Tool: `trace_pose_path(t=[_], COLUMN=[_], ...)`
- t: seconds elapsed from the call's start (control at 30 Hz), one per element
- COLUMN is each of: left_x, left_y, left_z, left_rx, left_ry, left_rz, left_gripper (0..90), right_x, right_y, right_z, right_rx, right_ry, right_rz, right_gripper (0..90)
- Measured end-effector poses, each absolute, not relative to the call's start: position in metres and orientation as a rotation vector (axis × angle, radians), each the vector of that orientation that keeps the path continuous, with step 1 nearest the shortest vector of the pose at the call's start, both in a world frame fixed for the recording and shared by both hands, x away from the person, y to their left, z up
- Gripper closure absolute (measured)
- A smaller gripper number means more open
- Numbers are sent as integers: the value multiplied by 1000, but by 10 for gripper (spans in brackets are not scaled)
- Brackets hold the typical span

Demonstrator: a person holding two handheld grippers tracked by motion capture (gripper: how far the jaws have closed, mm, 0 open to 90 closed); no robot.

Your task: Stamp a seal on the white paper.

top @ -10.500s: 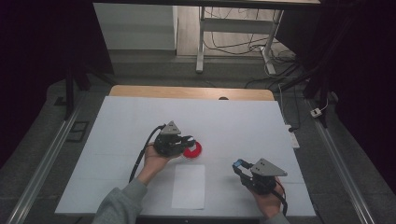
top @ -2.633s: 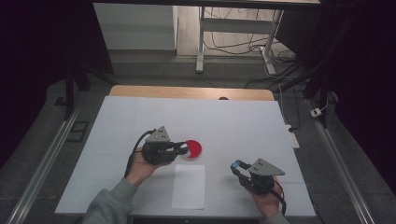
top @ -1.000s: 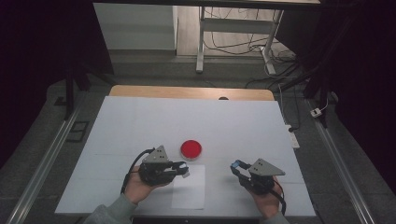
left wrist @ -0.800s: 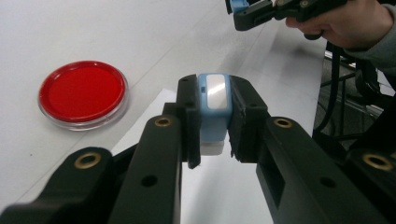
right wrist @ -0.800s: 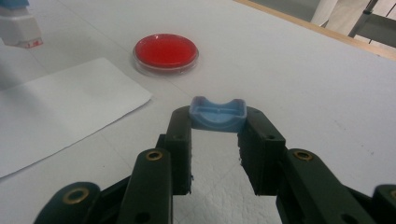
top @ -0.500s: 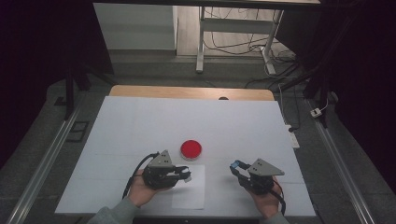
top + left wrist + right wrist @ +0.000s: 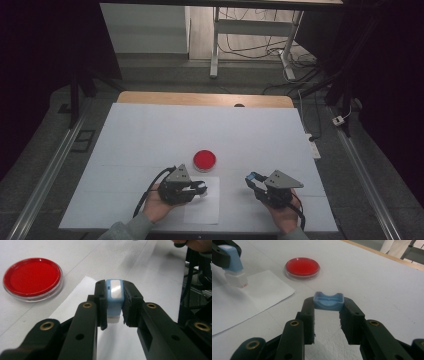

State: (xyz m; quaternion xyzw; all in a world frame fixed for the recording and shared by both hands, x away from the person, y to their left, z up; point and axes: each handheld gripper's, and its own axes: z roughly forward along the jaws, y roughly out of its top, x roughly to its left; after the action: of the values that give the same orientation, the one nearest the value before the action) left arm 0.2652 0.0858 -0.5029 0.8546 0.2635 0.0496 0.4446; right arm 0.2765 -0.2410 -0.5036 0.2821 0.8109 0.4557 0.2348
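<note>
High view: white table (image 7: 150,130) with both grippers near its front edge, red dish between and beyond them.
Stamp: small block with light blue plastic handle and white base (image 7: 114,300), a glossy pale panel on top of the handle; upright, clamped between the left jaws, base down over the sheet; contact with the sheet not discernible.
Stamp cap: light blue plastic cap with a curved notch in its rim (image 7: 328,301), pinched at the tips of the right jaws, just above the table.
Ink pad: round red pad in a clear shallow plastic dish (image 7: 204,160), on the table just beyond the sheet's far edge, apart from both grippers.
Sheet: white rectangular paper (image 7: 202,210), flat at the table's front edge, beneath the left gripper's tips.
Change since 2.6 s ago: left gripper then at the ink pad; now drawn back toward the front edge and lower, over the sheet. Right gripper unmoved.
Left gripper (image 7: 196,189): clenched on the stamp; held from below by the left hand (image 7: 157,205), jaws pointing right across the table.
Right gripper (image 7: 251,179): clenched on the stamp cap; gripped by the right hand (image 7: 285,215), jaws pointing left and away.
</note>
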Motion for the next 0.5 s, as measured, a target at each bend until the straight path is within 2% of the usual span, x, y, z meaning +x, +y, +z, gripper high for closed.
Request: trace_pose_path(t=[0.5], left_x=[268], left_y=[80], left_z=[-512], left_rx=[2144], left_ry=[651], left_rz=[127], left_gripper=[758], right_x=[277], right_y=[-241], right_z=[-504], right_rx=[776], right_ry=[2226], right_rz=[1253], right_gripper=[656])
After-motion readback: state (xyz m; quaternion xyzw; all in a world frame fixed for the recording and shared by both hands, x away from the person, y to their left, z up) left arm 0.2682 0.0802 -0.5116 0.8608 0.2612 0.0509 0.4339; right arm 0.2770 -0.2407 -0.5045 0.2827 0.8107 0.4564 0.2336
